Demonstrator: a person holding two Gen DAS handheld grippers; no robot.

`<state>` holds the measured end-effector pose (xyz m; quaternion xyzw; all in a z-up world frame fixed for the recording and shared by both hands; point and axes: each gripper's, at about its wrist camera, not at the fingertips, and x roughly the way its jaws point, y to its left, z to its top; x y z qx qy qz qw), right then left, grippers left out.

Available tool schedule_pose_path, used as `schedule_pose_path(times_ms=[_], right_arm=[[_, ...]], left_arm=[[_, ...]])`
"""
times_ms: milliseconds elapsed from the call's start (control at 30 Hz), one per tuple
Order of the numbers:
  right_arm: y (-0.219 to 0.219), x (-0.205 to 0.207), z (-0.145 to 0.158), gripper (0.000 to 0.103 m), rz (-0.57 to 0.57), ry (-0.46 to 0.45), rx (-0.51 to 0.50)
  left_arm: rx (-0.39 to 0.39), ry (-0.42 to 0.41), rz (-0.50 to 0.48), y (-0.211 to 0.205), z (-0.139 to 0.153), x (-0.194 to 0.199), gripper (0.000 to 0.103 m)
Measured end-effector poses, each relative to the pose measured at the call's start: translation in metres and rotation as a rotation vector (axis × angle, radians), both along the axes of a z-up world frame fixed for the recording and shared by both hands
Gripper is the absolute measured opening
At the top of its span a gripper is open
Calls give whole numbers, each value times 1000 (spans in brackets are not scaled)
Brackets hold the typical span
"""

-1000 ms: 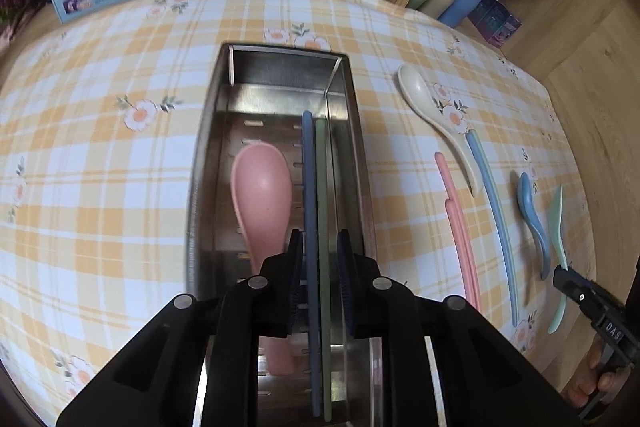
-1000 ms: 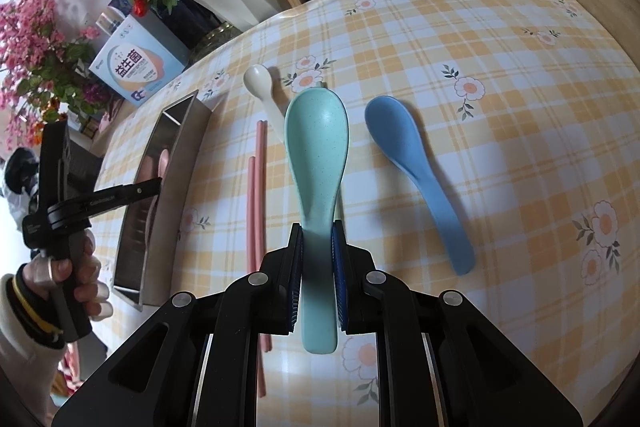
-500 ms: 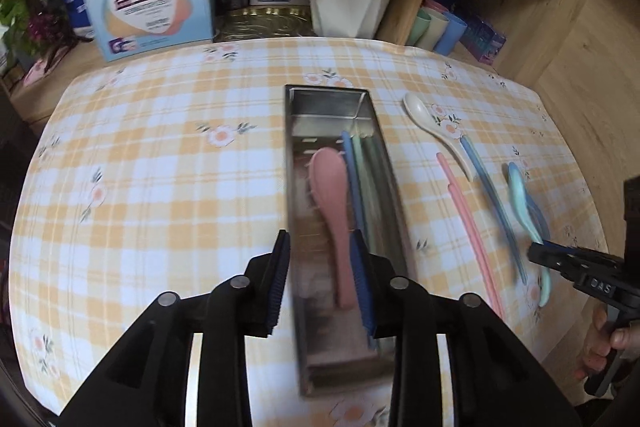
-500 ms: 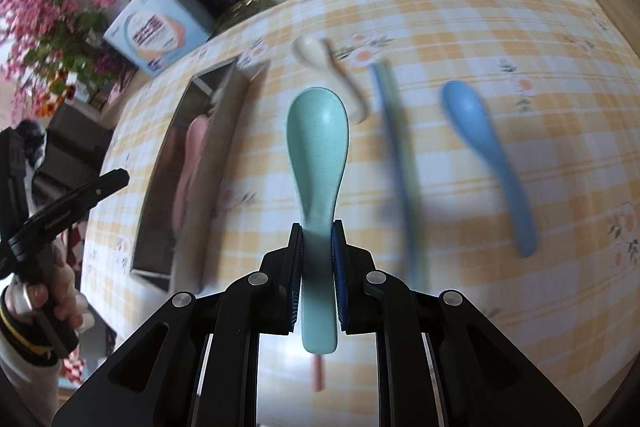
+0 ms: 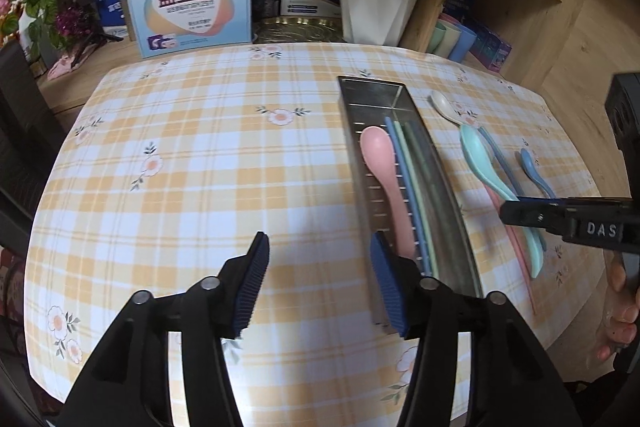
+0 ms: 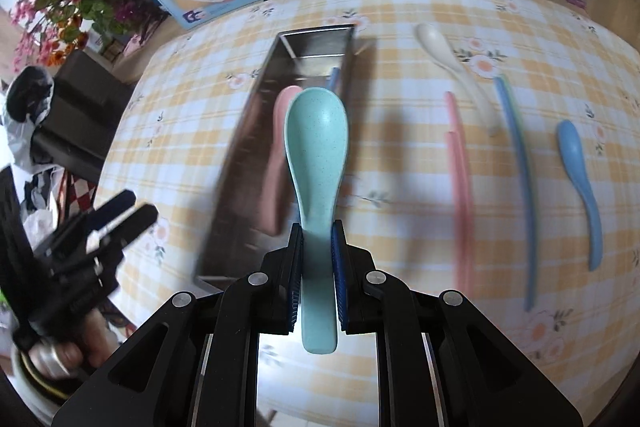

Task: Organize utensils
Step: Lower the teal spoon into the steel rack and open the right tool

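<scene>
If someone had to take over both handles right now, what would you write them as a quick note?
Right gripper: shut on the mint spoon, held over the metal tray.
Left gripper: open, holding nothing, near the tray's close end.
In the tray: pink spoon, blue and green chopsticks.
On the tablecloth: cream spoon, pink chopsticks, another blue-green chopstick pair, blue spoon.
Left to do: set the mint spoon in, then the rest.

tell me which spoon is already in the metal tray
The pink spoon, lying inside the metal tray. The mint spoon is gripped; the cream and blue spoons lie on the tablecloth.
</scene>
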<state>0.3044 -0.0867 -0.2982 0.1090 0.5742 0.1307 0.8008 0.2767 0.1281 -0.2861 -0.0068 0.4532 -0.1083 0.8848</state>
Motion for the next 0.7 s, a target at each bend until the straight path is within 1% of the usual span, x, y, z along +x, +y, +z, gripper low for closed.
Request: schedule_pose_path(times_ms=[100,167,267,333,400,500,700], right_arm=[[17,5,-3,14,-16,27,-1],[25,8,-7,14,-28,43,-6],[31,11,-15,14,-64,83,-15],[32,13,-20,14,-88,103,-14],[33,15,-24,14,-106,118,-6],[34,19,-26,14,-123,115,-15],[31,26,-31,15,-153,138,-4]], left_arm=[[3,-10,20,12,0,-3,62],[0,-15,42,23,-1,-5,74],[-2,-16,69,36,-1,-7,84],[-13,-12,77,44,-2,-7,87],[-28,-5,80,49,-3,-7,88],[-36,-8,95,53,-4,-7,89],[-61,-12,99,52,-2,-7,90]])
